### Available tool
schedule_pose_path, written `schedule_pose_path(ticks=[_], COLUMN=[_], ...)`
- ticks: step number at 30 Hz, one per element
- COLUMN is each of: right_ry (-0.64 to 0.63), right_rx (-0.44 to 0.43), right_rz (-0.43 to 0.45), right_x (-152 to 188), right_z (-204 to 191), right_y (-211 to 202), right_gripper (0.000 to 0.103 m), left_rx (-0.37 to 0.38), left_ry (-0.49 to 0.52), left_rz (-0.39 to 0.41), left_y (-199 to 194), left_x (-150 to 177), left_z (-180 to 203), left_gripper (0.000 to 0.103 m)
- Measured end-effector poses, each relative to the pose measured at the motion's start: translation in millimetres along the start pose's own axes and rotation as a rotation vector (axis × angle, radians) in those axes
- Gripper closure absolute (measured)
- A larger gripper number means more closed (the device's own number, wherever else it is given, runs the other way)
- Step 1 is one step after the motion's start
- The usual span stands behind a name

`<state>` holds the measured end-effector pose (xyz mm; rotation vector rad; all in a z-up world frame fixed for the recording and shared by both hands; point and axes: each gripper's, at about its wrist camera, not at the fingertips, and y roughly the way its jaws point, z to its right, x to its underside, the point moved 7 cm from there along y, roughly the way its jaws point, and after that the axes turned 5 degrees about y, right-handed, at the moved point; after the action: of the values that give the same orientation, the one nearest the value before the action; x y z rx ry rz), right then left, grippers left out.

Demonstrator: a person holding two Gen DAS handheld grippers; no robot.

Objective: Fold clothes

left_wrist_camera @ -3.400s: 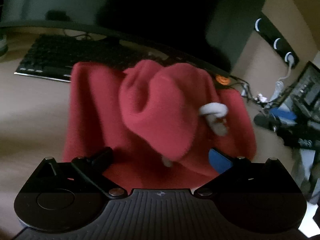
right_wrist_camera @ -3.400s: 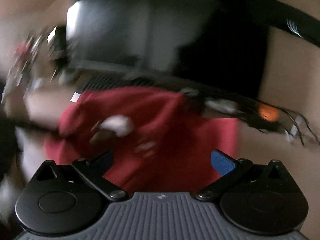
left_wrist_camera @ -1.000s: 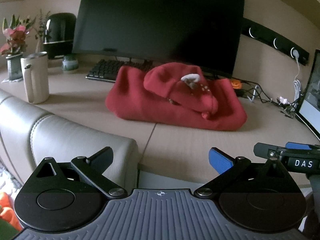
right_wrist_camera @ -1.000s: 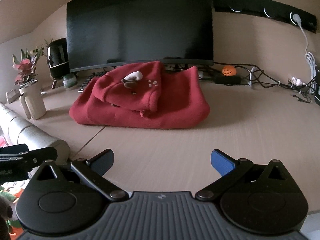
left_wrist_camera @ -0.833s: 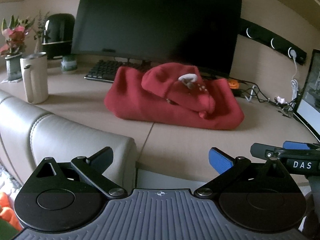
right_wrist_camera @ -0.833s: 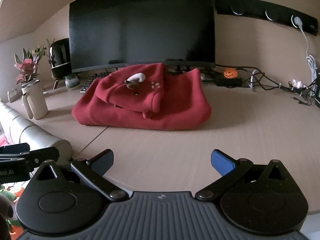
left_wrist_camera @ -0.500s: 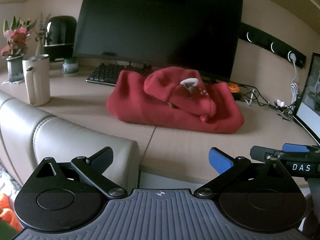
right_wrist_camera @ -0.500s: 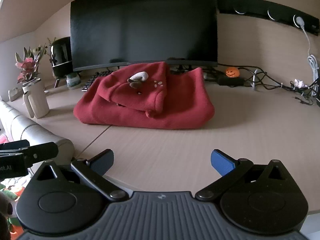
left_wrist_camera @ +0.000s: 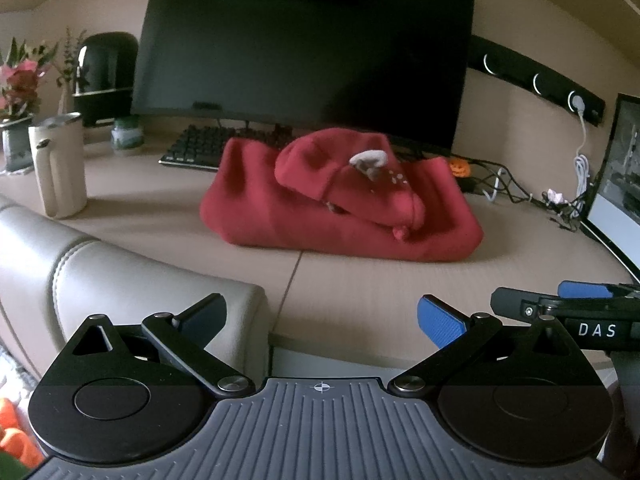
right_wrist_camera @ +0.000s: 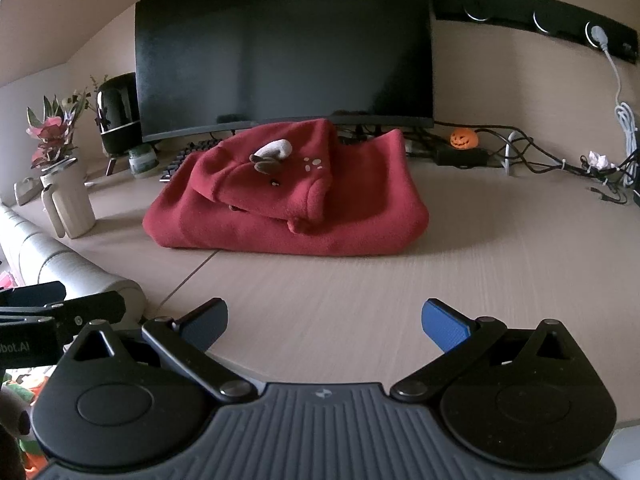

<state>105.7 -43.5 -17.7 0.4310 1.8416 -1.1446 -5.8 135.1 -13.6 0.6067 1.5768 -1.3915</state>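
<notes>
A red folded garment is hiding part of the keyboard at frame centre; a second screen is running off the right edge, its picture too blurred to read.

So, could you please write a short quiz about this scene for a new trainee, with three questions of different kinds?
1. True or false: the left claw is gripping the red garment.
2. What lies partly behind the garment, under the monitor? A) a keyboard B) a laptop C) a book
3. Fill in: the small orange thing beside the cables is shaped like a ______.

Key
1. False. Both the left and the right claw are open, empty and apart from the garment, which lies folded on the desk.
2. A, the keyboard.
3. Pumpkin.
</notes>
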Motion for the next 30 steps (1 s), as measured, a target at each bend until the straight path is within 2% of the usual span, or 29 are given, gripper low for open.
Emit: schedule_pose_path(ticks=[30], right_ry=[-0.010], right_rx=[-0.008], right_rz=[-0.030], right_x=[4.8], right_z=[-5.4], right_y=[6.0], right_gripper=[0.000], left_rx=[-0.002], left_ry=[-0.013], left_rz=[-0.024], left_y=[4.4], left_x=[3.8], left_z=[-6.5], left_gripper=[0.000])
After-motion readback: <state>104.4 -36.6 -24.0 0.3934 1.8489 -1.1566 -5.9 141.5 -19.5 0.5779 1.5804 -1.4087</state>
